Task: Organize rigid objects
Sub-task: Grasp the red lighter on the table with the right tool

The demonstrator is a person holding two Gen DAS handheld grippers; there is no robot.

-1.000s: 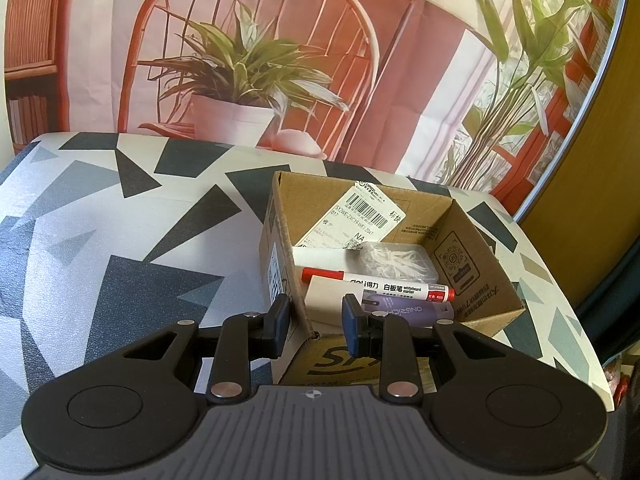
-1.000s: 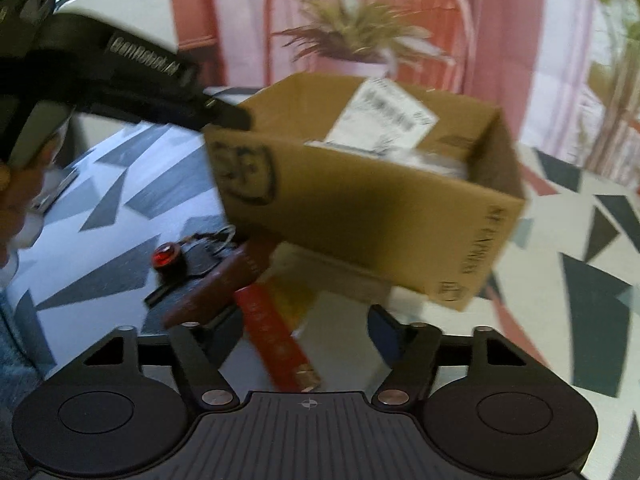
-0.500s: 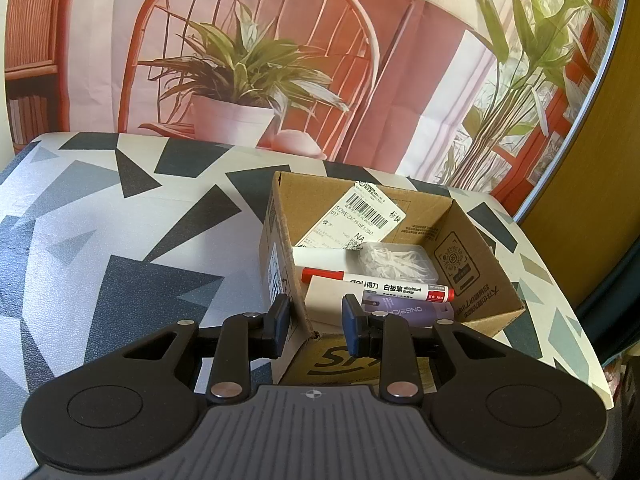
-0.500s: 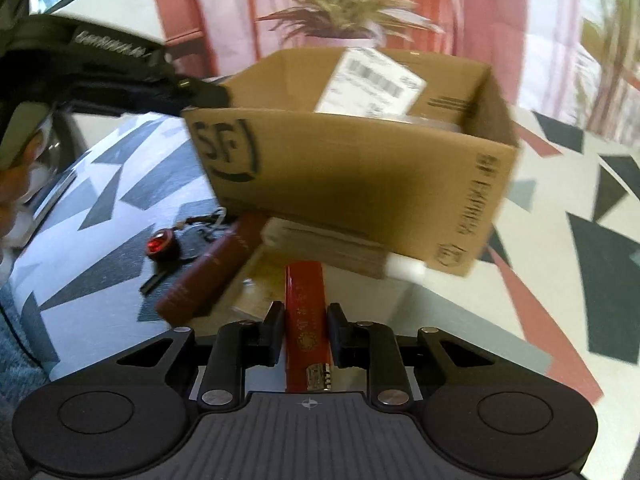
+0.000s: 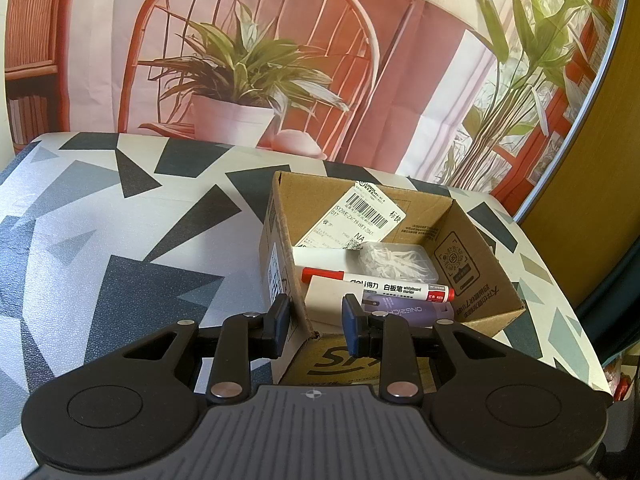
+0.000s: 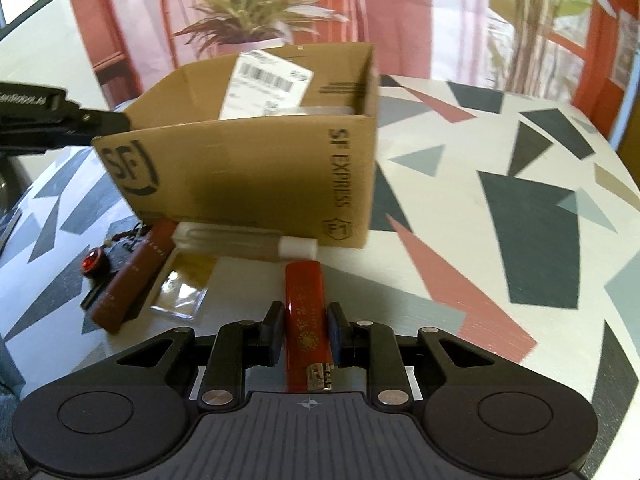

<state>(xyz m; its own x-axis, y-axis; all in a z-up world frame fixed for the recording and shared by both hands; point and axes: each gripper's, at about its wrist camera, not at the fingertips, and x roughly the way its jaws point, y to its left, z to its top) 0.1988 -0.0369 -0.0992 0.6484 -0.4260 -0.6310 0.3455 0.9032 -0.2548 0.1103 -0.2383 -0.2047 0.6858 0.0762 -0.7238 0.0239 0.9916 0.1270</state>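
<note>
Gripping red lighter (image 6: 306, 312) in right gripper (image 6: 305, 330), fingers (image 6: 274, 326) clamped on both long sides, metal striker end toward camera, far end pointing at cardboard box (image 6: 256, 176). Cannot tell whether lighter rests on counter (image 6: 460, 240) or is just clear of it. Pick step judged done; carry to box pending.

Left gripper (image 5: 314, 322) straddling near corner of same box, fingers (image 5: 280, 316) closed about as far as they go on the corner wall, one finger outside, one inside. Reads as a steadying hold, with box sitting on patterned counter.

Already inside box: red-capped whiteboard marker (image 5: 380, 286), purple tube (image 5: 408, 312), clear plastic case of white bits (image 5: 396, 260), pale card or block under the marker, shipping label (image 5: 356, 216) stuck to far inner wall.

Waiting outside, just in front of box: clear tube with white cap (image 6: 248, 240) lying against box base, dark red slim case (image 6: 132, 276), clear sachet with yellow insert (image 6: 184, 284), keys with red fob (image 6: 96, 262).

Next move, as judged: lift lighter above near wall, bring over open top, lower, release. Wall is tall from this angle, so height needed first. Free floor space limited; beside marker looks best.
</note>
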